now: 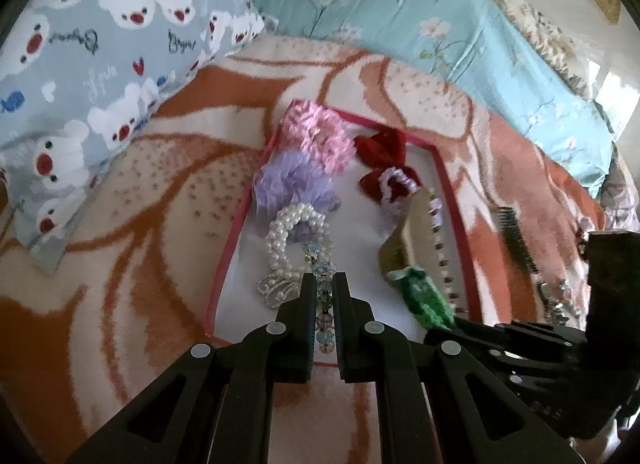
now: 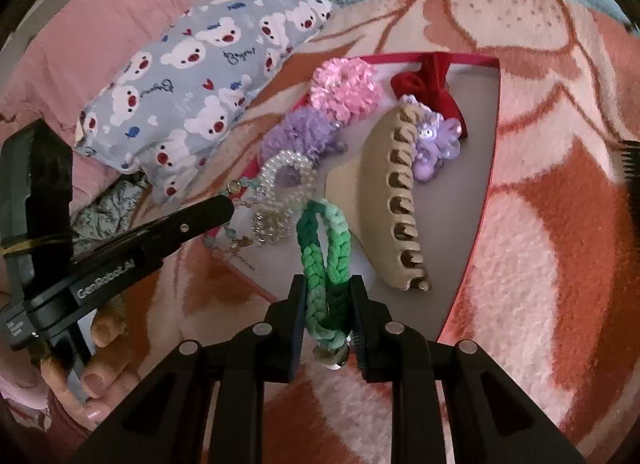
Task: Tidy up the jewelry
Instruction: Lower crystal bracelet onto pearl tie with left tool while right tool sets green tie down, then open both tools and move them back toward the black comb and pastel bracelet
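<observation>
A white tray with a red rim (image 1: pixel 222 272) (image 2: pixel 486 168) lies on the blanket. In it are a pink scrunchie (image 1: pixel 316 134) (image 2: pixel 346 88), a purple scrunchie (image 1: pixel 294 184) (image 2: pixel 300 134), a pearl bracelet (image 1: pixel 294 230) (image 2: pixel 286 172), a red bow (image 1: pixel 380 148) (image 2: pixel 432 84), a beige claw clip (image 1: pixel 412 232) (image 2: pixel 396 208) and a purple charm clip (image 2: pixel 434 140). My left gripper (image 1: pixel 323 278) (image 2: pixel 228 202) is shut on a clear bead bracelet (image 1: pixel 322 264) over the tray's near end. My right gripper (image 2: pixel 326 282) is shut on a green braided band (image 2: pixel 320 248) (image 1: pixel 424 292).
An orange and cream blanket (image 1: pixel 140 192) (image 2: pixel 560 224) covers the bed. A bear-print pillow (image 1: pixel 100 64) (image 2: pixel 192 76) lies at the left, a teal floral quilt (image 1: pixel 400 4) behind. A black comb (image 1: pixel 516 240) (image 2: pixel 630 168) lies right of the tray.
</observation>
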